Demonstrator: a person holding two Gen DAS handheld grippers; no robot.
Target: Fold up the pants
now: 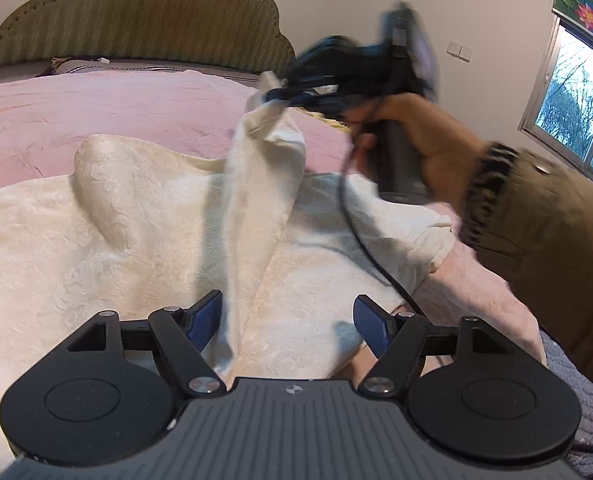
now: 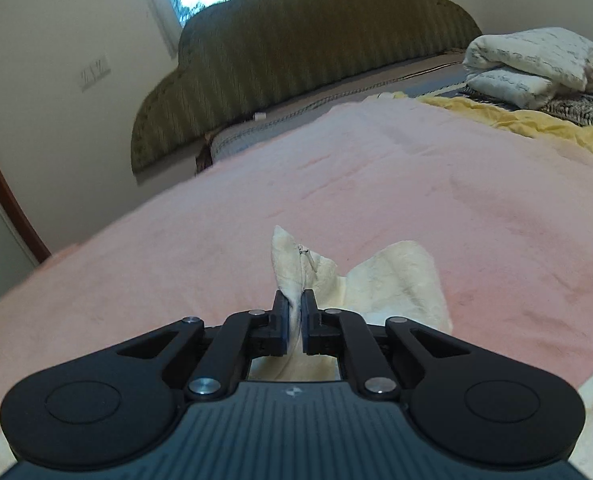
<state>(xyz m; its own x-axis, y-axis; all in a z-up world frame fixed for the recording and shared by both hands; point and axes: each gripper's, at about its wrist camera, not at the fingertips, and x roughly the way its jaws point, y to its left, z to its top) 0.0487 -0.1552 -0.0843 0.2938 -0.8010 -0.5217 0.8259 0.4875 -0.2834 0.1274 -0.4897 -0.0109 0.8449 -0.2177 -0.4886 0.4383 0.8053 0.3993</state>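
Observation:
The cream pants [image 1: 136, 220] lie crumpled on the pink bedspread [image 1: 96, 104]. In the left wrist view my left gripper [image 1: 286, 308] stands open low over them; a raised ridge of the cloth runs up between its blue pads, close to the left pad [image 1: 206, 320]. My right gripper [image 1: 296, 84], blurred and held by a hand in an olive sleeve, has lifted one edge of the pants above the bed. In the right wrist view the right gripper [image 2: 295, 300] is shut on a bunch of that cream cloth [image 2: 292, 264], with a small zipper pull showing just past the tips.
A green padded headboard [image 2: 316, 40] stands at the far end of the bed. Folded white bedding [image 2: 532, 64] and a yellow cloth [image 2: 536, 124] lie far right. A black cable [image 1: 360, 232] hangs from the right gripper across the pants. A window [image 1: 576, 112] is on the right.

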